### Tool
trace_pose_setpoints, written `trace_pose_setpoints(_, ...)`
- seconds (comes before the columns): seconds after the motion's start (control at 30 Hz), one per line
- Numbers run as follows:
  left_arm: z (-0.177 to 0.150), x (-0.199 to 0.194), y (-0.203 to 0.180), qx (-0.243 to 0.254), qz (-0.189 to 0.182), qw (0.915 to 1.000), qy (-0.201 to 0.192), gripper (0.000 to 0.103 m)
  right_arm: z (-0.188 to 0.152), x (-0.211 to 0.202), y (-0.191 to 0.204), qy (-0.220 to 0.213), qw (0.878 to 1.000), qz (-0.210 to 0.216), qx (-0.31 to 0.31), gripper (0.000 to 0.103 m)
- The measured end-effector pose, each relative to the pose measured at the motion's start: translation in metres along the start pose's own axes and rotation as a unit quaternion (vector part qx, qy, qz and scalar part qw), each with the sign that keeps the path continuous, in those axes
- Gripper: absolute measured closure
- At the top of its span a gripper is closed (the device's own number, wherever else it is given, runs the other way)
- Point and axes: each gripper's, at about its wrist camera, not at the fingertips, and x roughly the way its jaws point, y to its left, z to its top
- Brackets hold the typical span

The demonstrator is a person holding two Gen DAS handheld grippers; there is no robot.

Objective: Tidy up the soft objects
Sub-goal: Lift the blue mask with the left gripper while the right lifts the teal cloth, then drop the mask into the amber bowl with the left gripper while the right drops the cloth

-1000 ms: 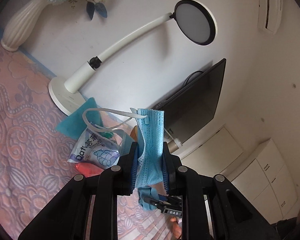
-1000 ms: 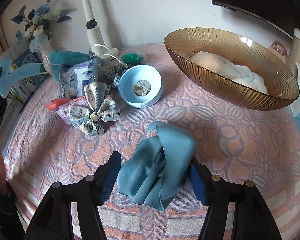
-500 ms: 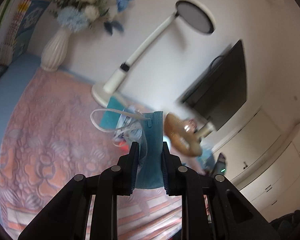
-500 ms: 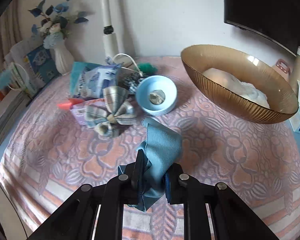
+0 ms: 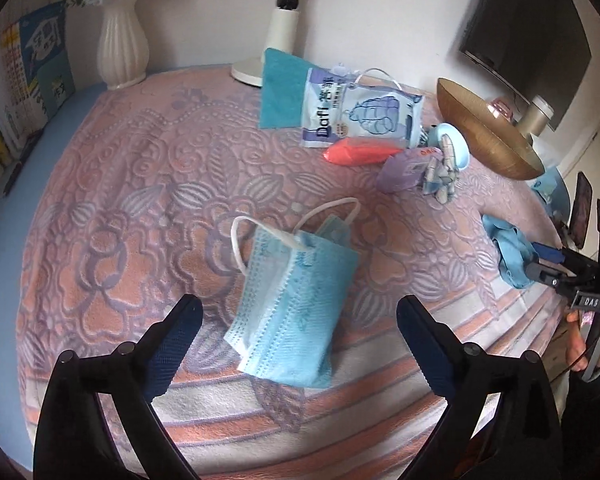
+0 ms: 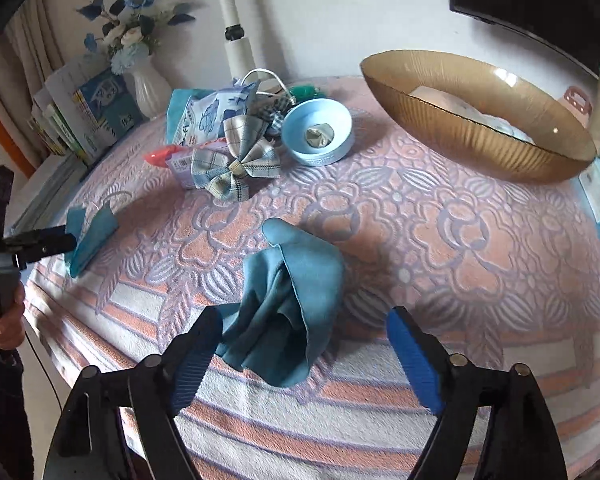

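A light blue face mask (image 5: 304,264) with white ear loops lies folded on the pink patterned tablecloth (image 5: 140,184). My left gripper (image 5: 300,304) hovers over it with its jaws opening wide, and neither pad touches the mask. A crumpled teal cloth (image 6: 292,280) lies near the table's front edge. My right gripper (image 6: 305,314) straddles it with its jaws opening, not pressing on it. The right wrist view shows the mask (image 6: 88,236) at the left, beside the left gripper's fingers (image 6: 44,244).
At the back right stands an amber glass bowl (image 6: 460,128) with something white inside. A plaid bow (image 6: 236,164), a small blue dish (image 6: 320,152), wipe packets (image 5: 360,112), a lamp base (image 5: 248,72) and a white vase (image 5: 122,44) crowd the back. The front edge is close.
The left gripper swung down from the wall view to the table and let go of the mask. The right gripper shut on the teal cloth, then opened again with the cloth left lying.
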Motion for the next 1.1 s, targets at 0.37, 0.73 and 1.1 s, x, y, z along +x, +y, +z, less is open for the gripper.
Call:
trace_pose_setpoints(0.37, -0.009, 0.027, -0.058, 0.097, 0.076, 0.9920, 0.026, 0.087, 0.005, 0.017, 0.023, -0.001, 0.999, -0.040, 0.027, 0.016)
trace_pose_setpoints(0.73, 0.045, -0.040, -0.131, 0.142, 0.020, 0.9868, -0.074, 0.089, 0.030, -0.030, 0.034, -0.109, 0.988, -0.097, -0.043, 0.088)
trace_pose_setpoints(1.1, 0.175, -0.011, -0.271, 0.173, -0.066, 0.9747, -0.126, 0.089, 0.114, -0.124, -0.086, -0.259, 0.947, -0.159, 0.105, 0.088)
